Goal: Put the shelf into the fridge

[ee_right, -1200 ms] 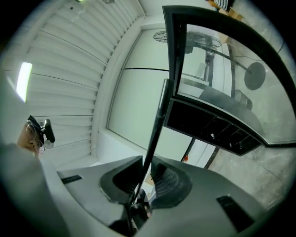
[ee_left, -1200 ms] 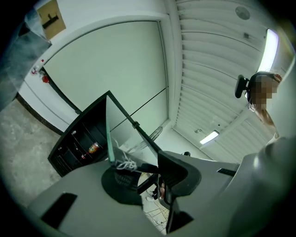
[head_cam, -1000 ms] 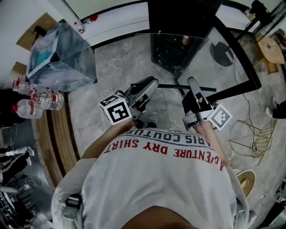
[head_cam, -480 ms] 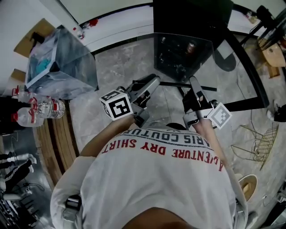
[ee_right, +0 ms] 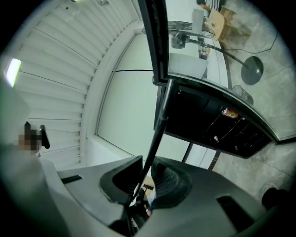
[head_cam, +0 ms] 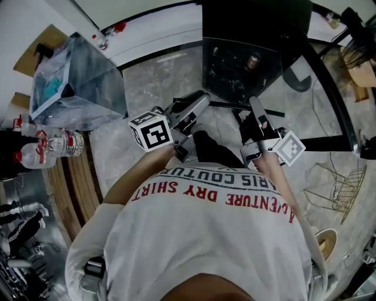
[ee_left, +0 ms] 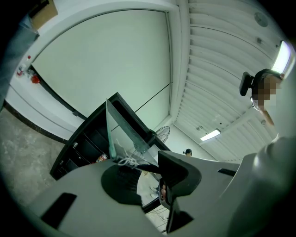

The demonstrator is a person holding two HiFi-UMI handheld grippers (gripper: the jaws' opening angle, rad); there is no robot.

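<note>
Left hand-held gripper [head_cam: 201, 99] and right hand-held gripper [head_cam: 254, 104] clamp the glass shelf [head_cam: 241, 73] facing the fridge [head_cam: 252, 17], plastic bin [head_cam: 76, 79] at left.

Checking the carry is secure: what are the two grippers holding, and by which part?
Both the left gripper and right gripper clamp the glass shelf by its near edge.

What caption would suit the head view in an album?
A person holds a glass shelf in the left gripper and right gripper, facing an open black fridge.
</note>
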